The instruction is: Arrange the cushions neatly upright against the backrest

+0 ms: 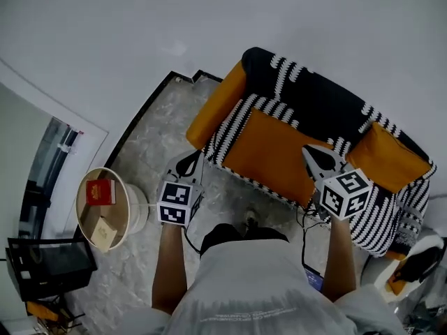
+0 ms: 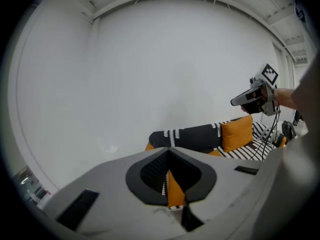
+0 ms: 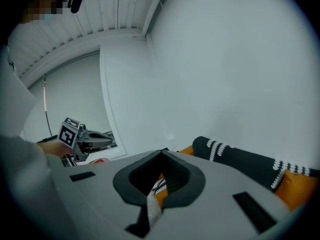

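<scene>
A sofa with a black, white-patterned backrest [image 1: 328, 103] and an orange seat [image 1: 276, 152] fills the upper right of the head view. One orange cushion [image 1: 218, 107] leans at the sofa's left end, and another [image 1: 394, 160] sits at its right end. My left gripper [image 1: 184, 165] is shut and empty over the floor in front of the sofa's left corner. Over the seat's front right part, my right gripper [image 1: 311, 155] is shut and empty too. The left gripper view shows an upright orange cushion [image 2: 237, 132] against the backrest [image 2: 185, 136], with the right gripper [image 2: 242, 100] above it.
A round side table [image 1: 84, 218] with a red book [image 1: 100, 192] and a tan box stands on the marble floor at left. A dark object [image 1: 49, 264] sits at the lower left. A striped black-and-white throw [image 1: 380, 218] covers the sofa's right side. Cables hang near the person's legs.
</scene>
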A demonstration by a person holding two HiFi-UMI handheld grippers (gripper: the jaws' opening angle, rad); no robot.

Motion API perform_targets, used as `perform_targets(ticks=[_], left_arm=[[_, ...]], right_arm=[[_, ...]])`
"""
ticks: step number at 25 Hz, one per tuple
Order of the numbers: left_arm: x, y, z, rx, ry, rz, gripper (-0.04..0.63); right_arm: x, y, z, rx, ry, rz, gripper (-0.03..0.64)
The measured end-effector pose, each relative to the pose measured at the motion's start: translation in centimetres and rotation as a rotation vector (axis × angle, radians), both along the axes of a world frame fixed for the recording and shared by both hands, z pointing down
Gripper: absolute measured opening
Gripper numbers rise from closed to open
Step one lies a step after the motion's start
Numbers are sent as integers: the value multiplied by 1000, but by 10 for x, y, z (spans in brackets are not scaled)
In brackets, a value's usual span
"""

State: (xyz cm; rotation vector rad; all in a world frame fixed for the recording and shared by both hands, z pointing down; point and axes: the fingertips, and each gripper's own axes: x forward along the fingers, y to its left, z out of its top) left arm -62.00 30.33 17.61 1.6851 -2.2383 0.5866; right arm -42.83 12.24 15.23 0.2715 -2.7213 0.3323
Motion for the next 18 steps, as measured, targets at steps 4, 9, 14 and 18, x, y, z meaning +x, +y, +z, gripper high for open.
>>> perform_targets(ticks=[4,9,14,18], left_arm=[[-10,-23,10,-13,18,88,15],[-19,-51,32,-25,51,160,15],[-25,-68,67,-75,46,259,15],[-30,-75,88,-96,66,321,15]], right_arm=[[4,-14,7,0,31,94,2],[21,-25,20,13,79,219,2],[34,-18,35,16,148,343,2],[43,-10,43,48,185,413,2]])
